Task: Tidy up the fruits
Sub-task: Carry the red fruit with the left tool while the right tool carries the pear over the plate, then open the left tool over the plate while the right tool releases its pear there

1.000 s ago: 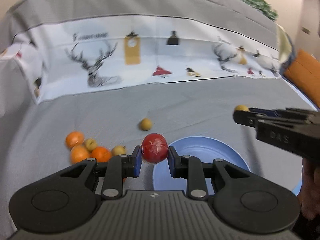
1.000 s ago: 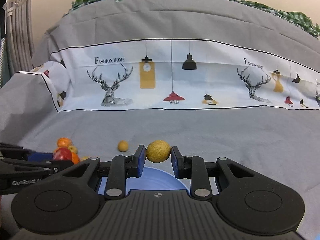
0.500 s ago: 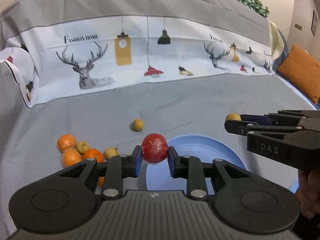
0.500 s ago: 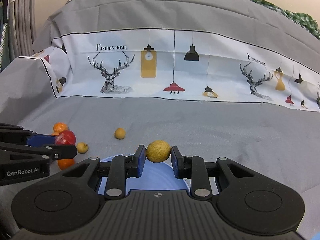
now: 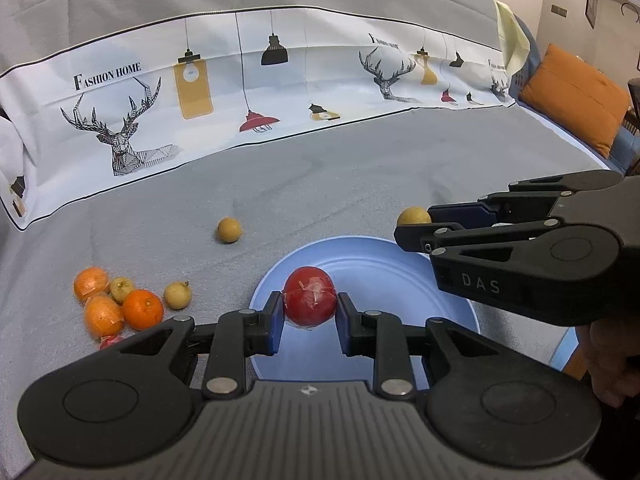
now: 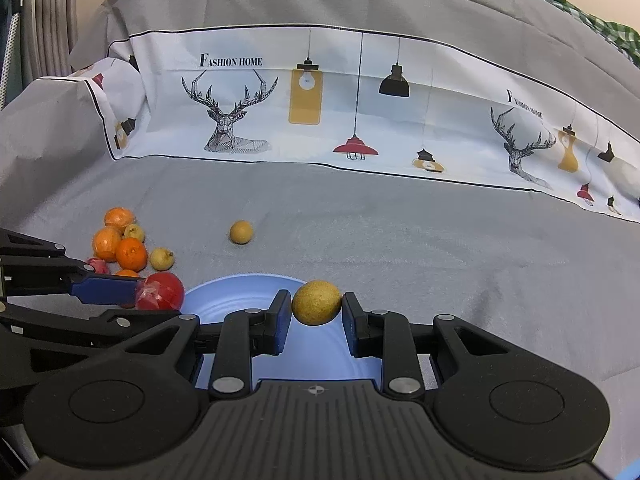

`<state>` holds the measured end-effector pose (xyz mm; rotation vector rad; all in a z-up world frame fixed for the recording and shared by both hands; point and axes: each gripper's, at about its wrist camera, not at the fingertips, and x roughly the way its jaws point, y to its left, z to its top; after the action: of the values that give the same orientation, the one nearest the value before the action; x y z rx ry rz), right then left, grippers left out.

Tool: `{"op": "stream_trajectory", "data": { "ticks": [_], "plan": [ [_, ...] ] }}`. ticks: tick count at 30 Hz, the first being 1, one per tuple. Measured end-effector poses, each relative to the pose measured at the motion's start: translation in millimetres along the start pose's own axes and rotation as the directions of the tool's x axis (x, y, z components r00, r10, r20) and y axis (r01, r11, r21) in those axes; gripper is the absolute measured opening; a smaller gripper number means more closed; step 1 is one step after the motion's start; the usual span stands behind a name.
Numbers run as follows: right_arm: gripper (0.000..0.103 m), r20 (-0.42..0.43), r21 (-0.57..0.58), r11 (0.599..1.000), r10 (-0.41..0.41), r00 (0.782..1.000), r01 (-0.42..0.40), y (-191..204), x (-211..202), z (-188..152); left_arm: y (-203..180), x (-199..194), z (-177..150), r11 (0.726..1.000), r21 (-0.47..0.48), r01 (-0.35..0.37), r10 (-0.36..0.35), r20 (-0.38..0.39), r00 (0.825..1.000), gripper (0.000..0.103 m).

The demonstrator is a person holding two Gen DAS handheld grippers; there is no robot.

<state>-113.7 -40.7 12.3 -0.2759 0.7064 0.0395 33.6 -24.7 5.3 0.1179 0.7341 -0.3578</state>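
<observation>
My left gripper (image 5: pixel 309 316) is shut on a red fruit (image 5: pixel 309 295) and holds it over the near left part of the blue plate (image 5: pixel 384 264). My right gripper (image 6: pixel 316 312) is shut on a brownish-yellow round fruit (image 6: pixel 317 302) over the plate (image 6: pixel 240 292). In the left wrist view the right gripper (image 5: pixel 416 224) reaches in from the right with its fruit (image 5: pixel 412 215) at the plate's far rim. In the right wrist view the left gripper's red fruit (image 6: pixel 161 290) is at the plate's left rim.
A cluster of oranges (image 5: pixel 142 309) and small yellow fruits (image 5: pixel 178 295) lies left of the plate on the grey cloth. One small brown fruit (image 5: pixel 229 230) lies alone beyond the plate. A printed deer cloth (image 5: pixel 256 92) rises behind. An orange cushion (image 5: pixel 576 112) sits far right.
Both grippers have moved forward and lower over the blue plate, each still holding its fruit. The left gripper's red fruit is now above the plate rather than at its left edge.
</observation>
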Motion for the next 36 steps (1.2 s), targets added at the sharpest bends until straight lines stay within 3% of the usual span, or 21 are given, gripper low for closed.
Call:
{"op": "stream_trajectory", "data": {
  "ticks": [20,24,36],
  "plan": [
    [0.029,-0.007,-0.003,1.0,-0.004,1.0,0.004,1.0,1.4,-0.1,0.9,-3.3,1.7,1.0,-0.017,0.016,-0.016,0.014,1.0,0.031],
    [0.045,0.012,0.01,1.0,-0.018,1.0,0.018,-0.9,-0.9,0.4,1.2,-3.0,1.9,1.0,-0.027,0.015,-0.015,0.01,1.0,0.041],
    [0.049,0.018,0.015,0.998,-0.06,0.998,0.059,-1.8,-1.3,0.0,4.4,-3.8,3.4,0.996,-0.044,-0.075,0.077,0.059,0.995,0.044]
  ]
}}
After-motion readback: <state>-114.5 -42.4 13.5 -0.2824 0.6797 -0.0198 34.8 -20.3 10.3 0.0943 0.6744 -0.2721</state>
